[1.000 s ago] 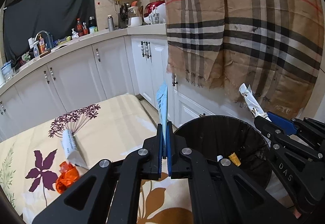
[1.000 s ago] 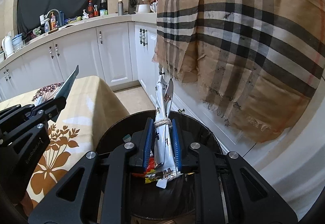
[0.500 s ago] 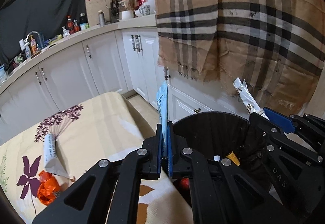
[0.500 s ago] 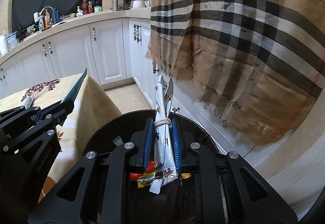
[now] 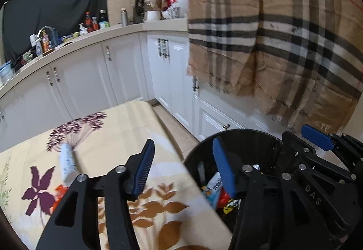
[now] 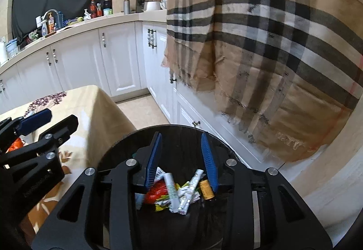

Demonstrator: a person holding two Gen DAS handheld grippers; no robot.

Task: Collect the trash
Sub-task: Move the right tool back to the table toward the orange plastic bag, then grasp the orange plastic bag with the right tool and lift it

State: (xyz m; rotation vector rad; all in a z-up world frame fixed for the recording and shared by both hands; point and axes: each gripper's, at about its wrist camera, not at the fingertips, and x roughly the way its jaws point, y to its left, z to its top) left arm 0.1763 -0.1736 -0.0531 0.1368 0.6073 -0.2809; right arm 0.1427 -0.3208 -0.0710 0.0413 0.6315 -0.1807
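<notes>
A black round trash bin [image 6: 179, 134] sits beside the table, with several wrappers [image 6: 179, 193] lying at its bottom. My right gripper [image 6: 181, 159] hangs over the bin, its jaws opening with nothing between them. Straddling the table edge and the bin rim [image 5: 240, 134], my left gripper [image 5: 185, 163] has its jaws opening and empty too. In the bin, seen from the left, lie a blue-white packet [image 5: 214, 184] and other scraps. On the flowered tablecloth [image 5: 109, 134] remain a white tube wrapper [image 5: 67, 161] and an orange crumpled wrapper [image 5: 59, 193].
White kitchen cabinets [image 5: 95, 77] run behind the table, with bottles and a tap on the counter. A beige checked cloth [image 6: 272, 45] hangs over the cabinets right behind the bin. A strip of tiled floor [image 6: 140, 109] lies between table and cabinets.
Both grippers went from shut to open. The blue flat wrapper left the left jaws and the white knotted wrapper left the right jaws; both now lie in the bin.
</notes>
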